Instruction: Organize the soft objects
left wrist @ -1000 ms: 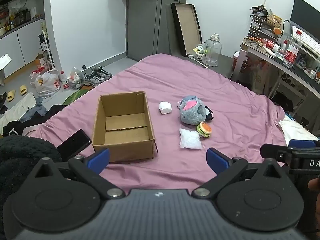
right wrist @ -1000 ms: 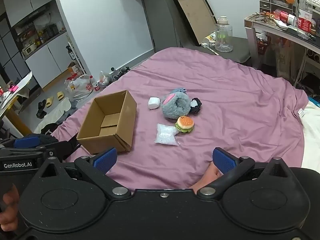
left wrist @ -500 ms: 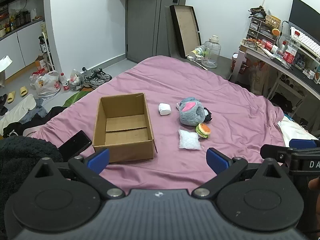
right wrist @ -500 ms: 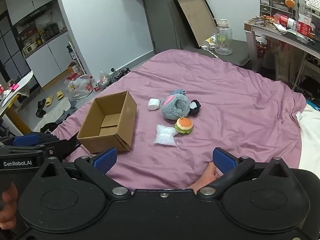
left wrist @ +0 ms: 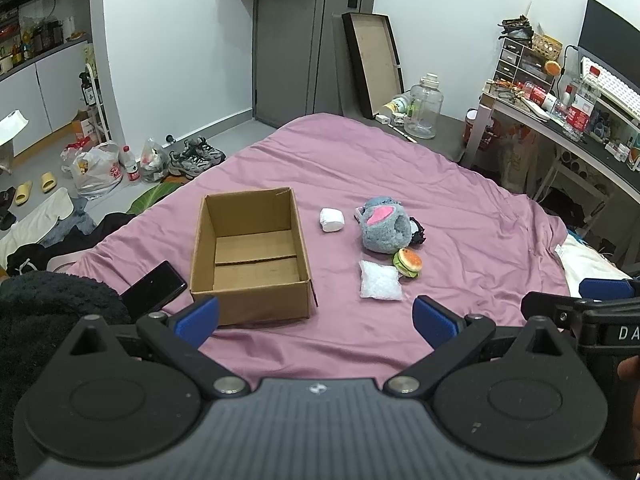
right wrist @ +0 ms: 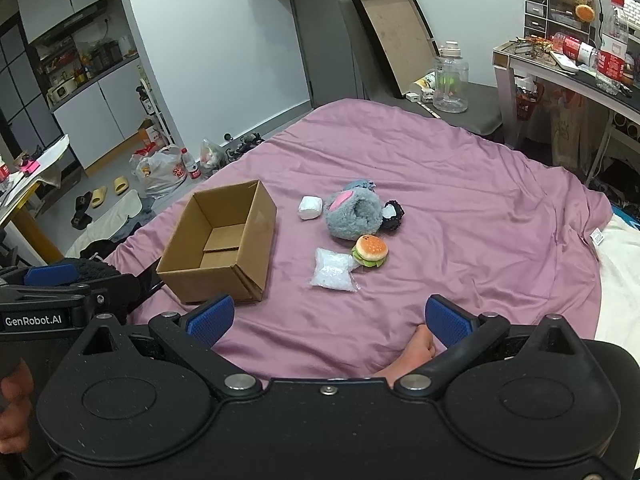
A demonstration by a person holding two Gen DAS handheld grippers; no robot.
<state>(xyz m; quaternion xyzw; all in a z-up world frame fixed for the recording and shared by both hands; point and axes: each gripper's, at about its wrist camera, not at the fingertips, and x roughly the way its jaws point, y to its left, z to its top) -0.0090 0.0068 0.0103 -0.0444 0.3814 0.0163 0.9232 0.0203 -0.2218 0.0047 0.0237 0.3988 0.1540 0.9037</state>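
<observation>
An empty cardboard box (left wrist: 250, 254) (right wrist: 224, 242) stands open on the purple bedsheet (left wrist: 460, 208). To its right lie a white soft block (left wrist: 332, 220) (right wrist: 310, 207), a grey plush toy (left wrist: 384, 228) (right wrist: 354, 212) with a small black item (right wrist: 392, 214) beside it, a burger squishy (left wrist: 408, 263) (right wrist: 370, 251) and a clear bag of white filling (left wrist: 380, 285) (right wrist: 333, 270). My left gripper (left wrist: 316, 320) hangs open just short of the box's near wall. My right gripper (right wrist: 328, 318) is open too, in front of the bag. Neither holds anything.
A black phone (left wrist: 154, 290) lies at the box's near left. A bare foot (right wrist: 416, 350) rests on the sheet under my right gripper. A cluttered desk (left wrist: 560, 120) stands at the right, bags and shoes (left wrist: 196, 158) on the floor at the left.
Both views have drifted slightly back and up; the objects sit a little lower and nearer the middle of the frames. Nothing on the bed has moved, and both grippers stay open.
</observation>
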